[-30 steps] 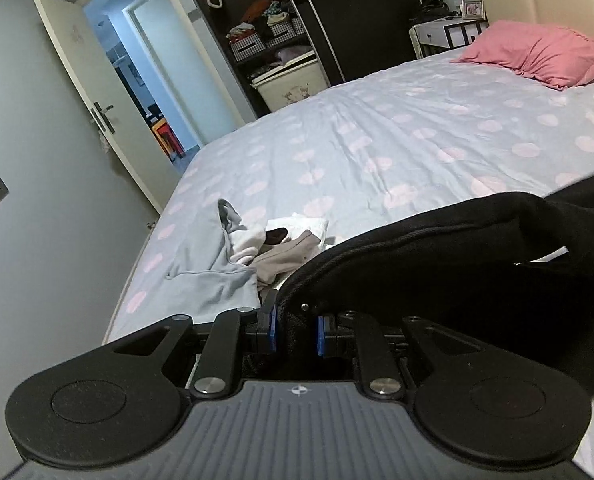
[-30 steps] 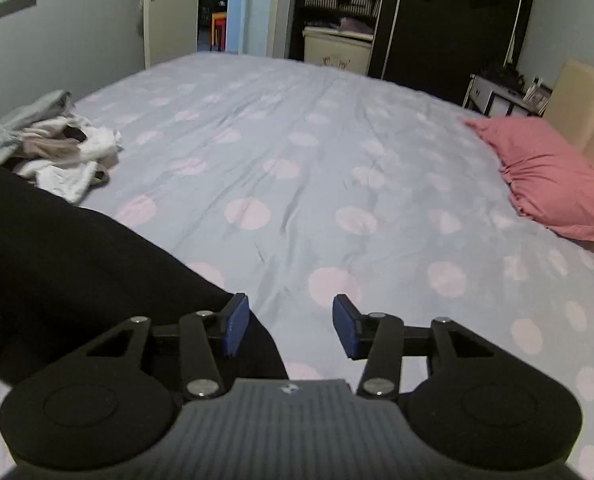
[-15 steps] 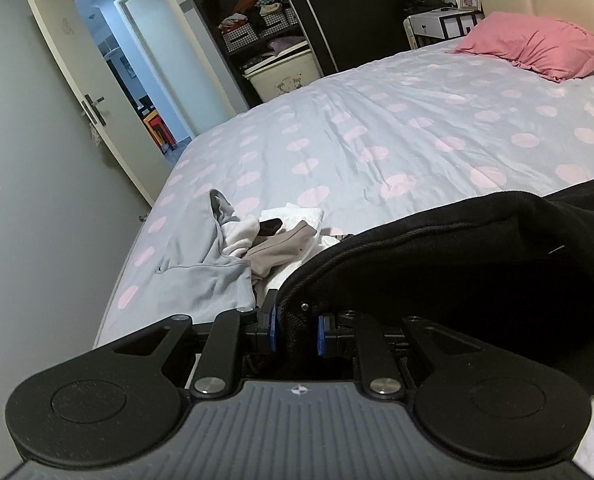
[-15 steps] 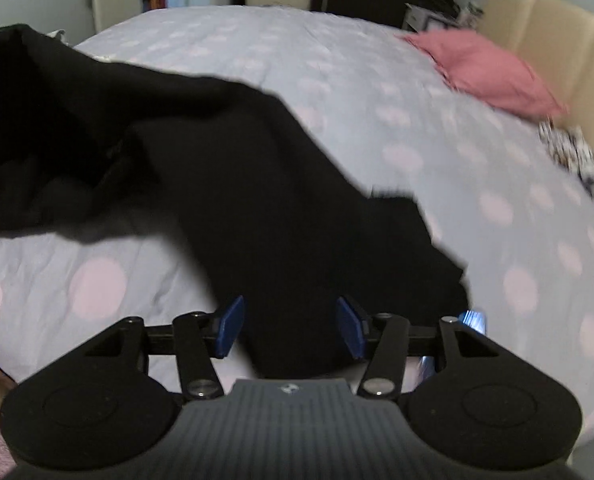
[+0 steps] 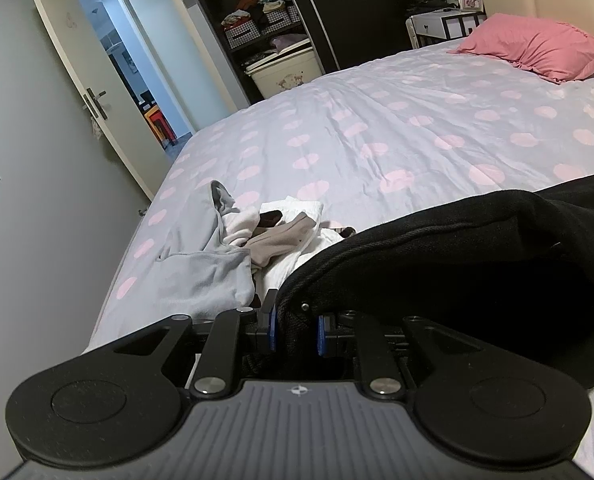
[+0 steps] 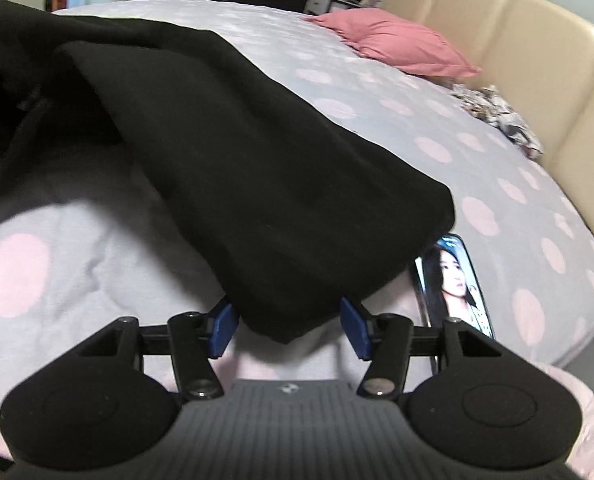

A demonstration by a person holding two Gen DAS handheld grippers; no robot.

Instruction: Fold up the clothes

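Left wrist view: my left gripper (image 5: 295, 330) clenched on black garment's (image 5: 457, 264) edge. My right gripper (image 6: 289, 330) closing around its far corner, pads not yet pressing. Garment lies rumpled on bed (image 5: 377, 128); no fold made. Clothes pile (image 5: 249, 240) untouched.

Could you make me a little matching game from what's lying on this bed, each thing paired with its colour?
Things:
1. pillow
2. garment held by the left gripper
3. hooded top in the clothes pile
4. headboard

Colours:
A. black
B. cream
C. pink
D. pale grey

Pairs: 1-C, 2-A, 3-D, 4-B
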